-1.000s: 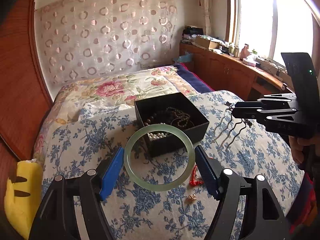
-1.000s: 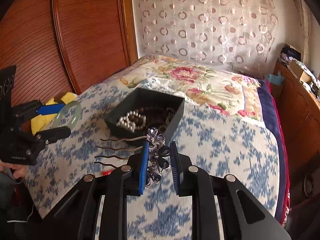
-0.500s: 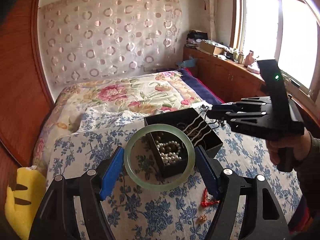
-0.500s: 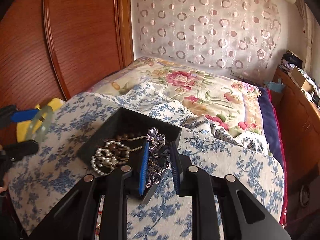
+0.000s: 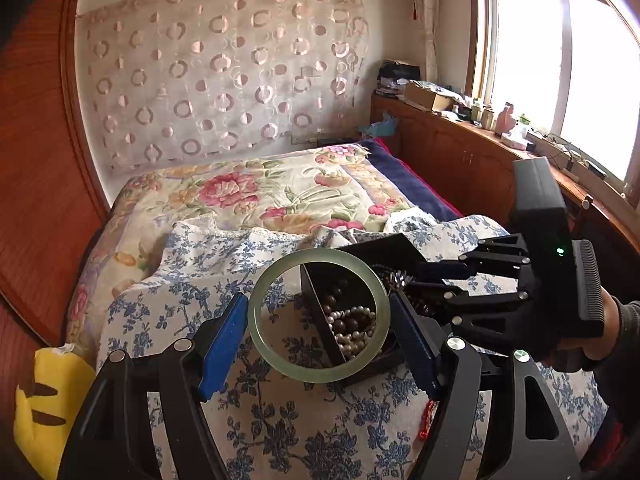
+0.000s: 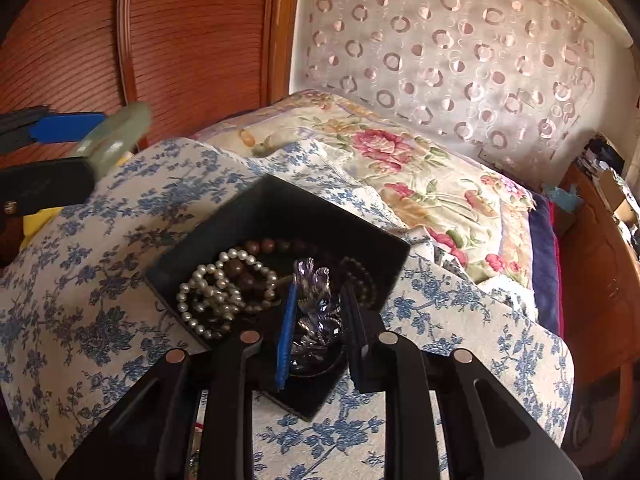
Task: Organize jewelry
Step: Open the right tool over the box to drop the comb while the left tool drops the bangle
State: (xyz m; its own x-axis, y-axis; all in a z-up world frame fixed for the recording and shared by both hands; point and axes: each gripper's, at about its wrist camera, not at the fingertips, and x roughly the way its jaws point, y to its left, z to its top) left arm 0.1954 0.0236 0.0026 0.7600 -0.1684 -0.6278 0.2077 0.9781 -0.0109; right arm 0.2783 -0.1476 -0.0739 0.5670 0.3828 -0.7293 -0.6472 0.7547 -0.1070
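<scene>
My left gripper (image 5: 319, 322) is shut on a pale green jade bangle (image 5: 256, 320), held above the blue-flowered cloth next to the black jewelry box (image 5: 384, 250). My right gripper (image 6: 318, 312) is shut on a purple crystal hair comb (image 6: 314, 300) and holds it low inside the black box (image 6: 280, 204), over white pearl strands (image 6: 208, 292) and brown beads (image 6: 260, 246). The right gripper shows in the left wrist view (image 5: 404, 280) at the box. The bangle shows at the far left of the right wrist view (image 6: 116, 140).
The box sits on a blue-flowered cloth (image 5: 180, 288) on a bed with a floral quilt (image 5: 256, 192). A red trinket (image 5: 426, 420) lies on the cloth near my left gripper. A yellow plush (image 5: 44, 396) lies at the left. A wooden headboard (image 6: 180, 40) stands behind.
My right gripper has moved forward and down with the hair comb into the box. My left gripper has come closer to the box with the bangle still held.
</scene>
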